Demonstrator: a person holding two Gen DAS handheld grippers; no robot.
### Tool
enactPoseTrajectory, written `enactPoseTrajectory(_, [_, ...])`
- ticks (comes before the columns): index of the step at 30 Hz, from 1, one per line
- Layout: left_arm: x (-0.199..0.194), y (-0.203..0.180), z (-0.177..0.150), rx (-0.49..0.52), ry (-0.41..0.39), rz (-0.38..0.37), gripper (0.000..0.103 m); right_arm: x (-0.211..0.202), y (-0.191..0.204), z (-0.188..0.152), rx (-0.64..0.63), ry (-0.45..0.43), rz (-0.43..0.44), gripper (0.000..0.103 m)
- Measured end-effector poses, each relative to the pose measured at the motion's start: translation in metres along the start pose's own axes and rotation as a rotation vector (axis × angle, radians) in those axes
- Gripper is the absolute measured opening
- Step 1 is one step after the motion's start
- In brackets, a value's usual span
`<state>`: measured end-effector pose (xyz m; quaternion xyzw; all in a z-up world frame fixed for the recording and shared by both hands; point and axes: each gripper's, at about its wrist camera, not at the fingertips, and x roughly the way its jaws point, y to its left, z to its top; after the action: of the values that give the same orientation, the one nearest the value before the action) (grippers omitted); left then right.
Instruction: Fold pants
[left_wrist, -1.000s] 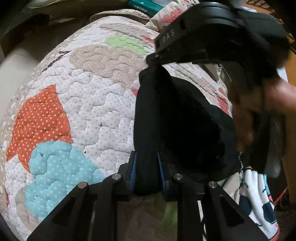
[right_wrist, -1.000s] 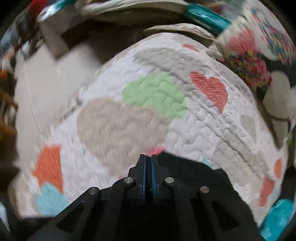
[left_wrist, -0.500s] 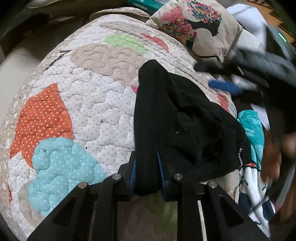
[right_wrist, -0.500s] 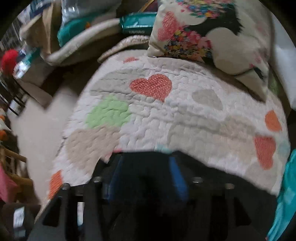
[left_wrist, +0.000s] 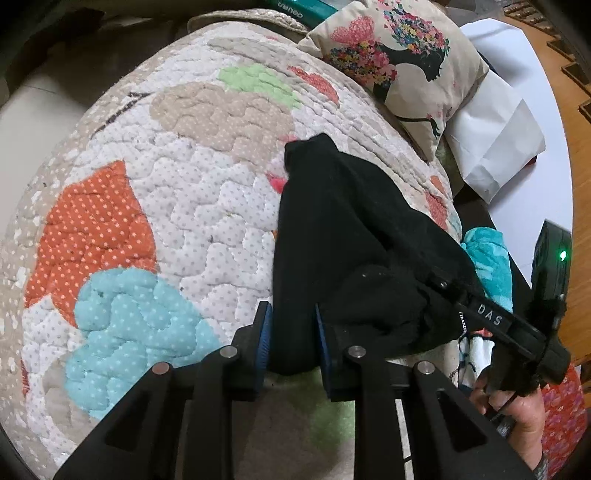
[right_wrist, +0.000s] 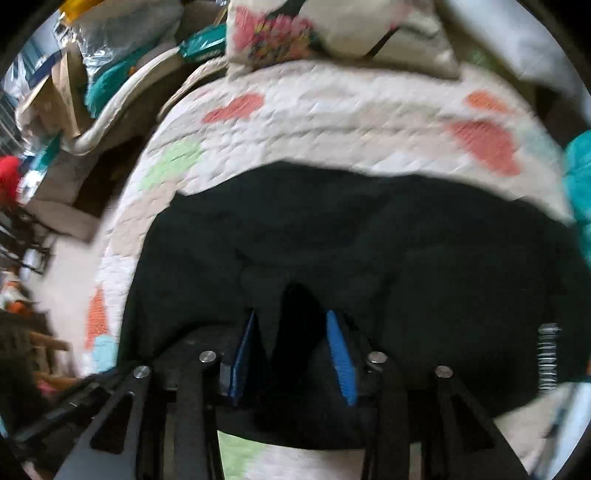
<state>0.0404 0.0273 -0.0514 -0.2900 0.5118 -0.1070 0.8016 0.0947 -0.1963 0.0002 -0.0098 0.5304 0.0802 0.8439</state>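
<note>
Two fisheye cameras, one riding each handheld gripper, look forward along their own fingers at a patchwork quilt (left_wrist: 207, 206); the left wrist view sits low and close at the near edge of the black pants (left_wrist: 347, 236), facing up the bed toward a floral cushion (left_wrist: 399, 62), and takes in the right gripper (left_wrist: 439, 284) at its lower right; the right wrist view, blurred, hangs just over the same pants (right_wrist: 369, 236), its fingers (right_wrist: 341, 354) filling the bottom of the picture, facing the same cushion (right_wrist: 332, 29) with clutter at far left; both views share the pants, the quilt and the cushion.
</note>
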Motion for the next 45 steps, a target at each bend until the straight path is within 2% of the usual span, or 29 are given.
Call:
enactPoseTrajectory(3, [-0.005, 0.0, 0.002, 0.008, -0.024, 0.025, 0.025, -0.005, -0.016, -0.001, 0.033, -0.003, -0.067, 0.047])
enactPoseTrajectory(4, [-0.006, -0.001, 0.002, 0.013, -0.033, 0.031, 0.025, -0.009, -0.023, -0.003, 0.062, -0.018, -0.057, 0.047])
enactPoseTrajectory(9, [-0.005, -0.011, 0.001, 0.082, -0.064, 0.074, 0.029, -0.036, -0.035, -0.015, 0.144, -0.11, 0.109, 0.047])
enactPoseTrajectory(13, [0.014, -0.015, -0.007, 0.123, -0.015, 0.093, 0.033, -0.03, -0.014, -0.013, 0.113, -0.099, 0.164, 0.047])
enactPoseTrajectory(16, [0.014, -0.022, -0.01, 0.184, -0.028, 0.126, 0.033, -0.016, 0.001, -0.001, 0.06, -0.072, 0.136, 0.048])
enactPoseTrajectory(17, [0.014, -0.022, -0.01, 0.184, -0.028, 0.127, 0.033, -0.008, 0.005, 0.0, 0.042, -0.038, 0.105, 0.052])
enactPoseTrajectory(19, [0.013, -0.02, -0.008, 0.163, -0.016, 0.119, 0.034, 0.018, 0.002, 0.004, 0.016, 0.059, -0.01, 0.053])
enactPoseTrajectory(21, [0.008, -0.018, -0.005, 0.14, -0.01, 0.107, 0.035, 0.019, -0.004, 0.002, 0.026, 0.045, -0.048, 0.053])
enactPoseTrajectory(24, [-0.004, -0.022, -0.001, 0.148, -0.048, 0.099, 0.041, -0.011, -0.023, -0.013, 0.133, -0.037, 0.0, 0.053])
enactPoseTrajectory(27, [-0.02, -0.033, 0.001, 0.203, -0.104, 0.106, 0.043, -0.045, -0.041, -0.037, 0.241, -0.121, 0.025, 0.059])
enactPoseTrajectory(29, [-0.031, -0.04, 0.001, 0.254, -0.141, 0.126, 0.048, -0.062, -0.057, -0.059, 0.352, -0.169, 0.062, 0.066])
enactPoseTrajectory(32, [-0.043, -0.053, 0.002, 0.314, -0.181, 0.175, 0.049, -0.073, -0.081, -0.084, 0.523, -0.208, 0.095, 0.066])
enactPoseTrajectory(35, [-0.046, -0.067, 0.009, 0.317, -0.146, 0.125, 0.05, -0.072, -0.109, -0.103, 0.692, -0.236, 0.094, 0.066])
enactPoseTrajectory(36, [-0.044, -0.078, 0.012, 0.347, -0.13, 0.118, 0.05, -0.071, -0.119, -0.107, 0.733, -0.253, 0.088, 0.066])
enactPoseTrajectory(40, [-0.028, -0.119, 0.021, 0.478, -0.081, 0.11, 0.052, -0.073, -0.142, -0.112, 0.772, -0.326, 0.004, 0.066])
enactPoseTrajectory(45, [0.02, -0.179, 0.04, 0.572, 0.009, 0.053, 0.053, -0.057, -0.157, -0.111, 0.846, -0.34, 0.012, 0.066])
